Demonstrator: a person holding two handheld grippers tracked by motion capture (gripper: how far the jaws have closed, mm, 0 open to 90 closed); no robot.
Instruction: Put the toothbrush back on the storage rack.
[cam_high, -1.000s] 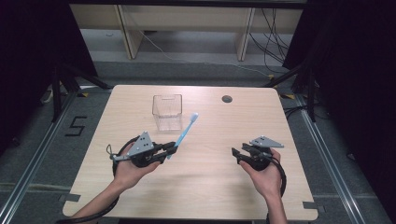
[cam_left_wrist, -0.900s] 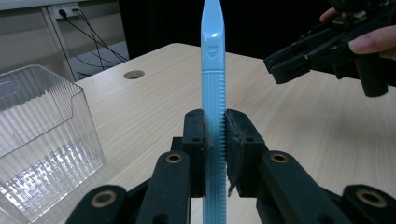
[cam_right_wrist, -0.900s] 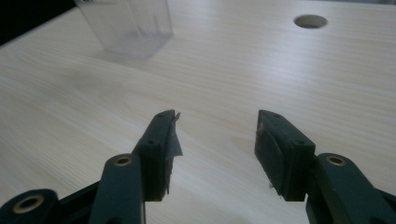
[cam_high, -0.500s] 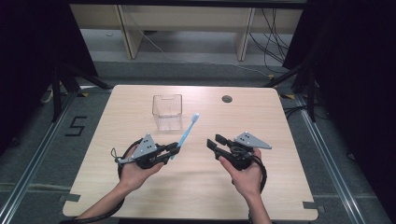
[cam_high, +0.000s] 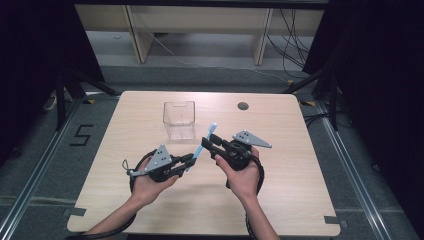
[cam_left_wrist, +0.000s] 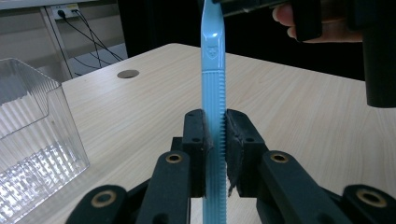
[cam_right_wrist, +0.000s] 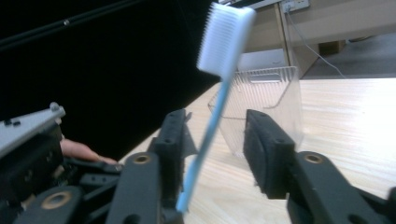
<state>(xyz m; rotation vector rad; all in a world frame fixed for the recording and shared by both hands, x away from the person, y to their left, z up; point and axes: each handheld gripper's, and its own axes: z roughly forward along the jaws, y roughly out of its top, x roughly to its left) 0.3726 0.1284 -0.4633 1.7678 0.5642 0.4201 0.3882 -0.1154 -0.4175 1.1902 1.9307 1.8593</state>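
A light blue toothbrush (cam_high: 204, 144) with white bristles is held tilted above the table, head up and away from me. My left gripper (cam_high: 191, 159) is shut on the lower handle; in the left gripper view the ribbed handle (cam_left_wrist: 214, 100) rises between the pads (cam_left_wrist: 198, 140). My right gripper (cam_high: 207, 143) is open, its jaws standing on either side of the toothbrush neck (cam_right_wrist: 212, 126) without touching it. The bristle head (cam_right_wrist: 224, 37) stands above those jaws. A clear plastic box (cam_high: 179, 120) stands just beyond both grippers.
The wooden table (cam_high: 300, 170) has a round cable hole (cam_high: 243, 106) at the back right. The clear box (cam_left_wrist: 32, 135) is close on the left in the left gripper view. Dark frame legs and shelving stand behind the table.
My right gripper has travelled left across the table from the right side, arriving at the toothbrush with its jaws around the neck. The left gripper stays shut on the handle, nearly still.
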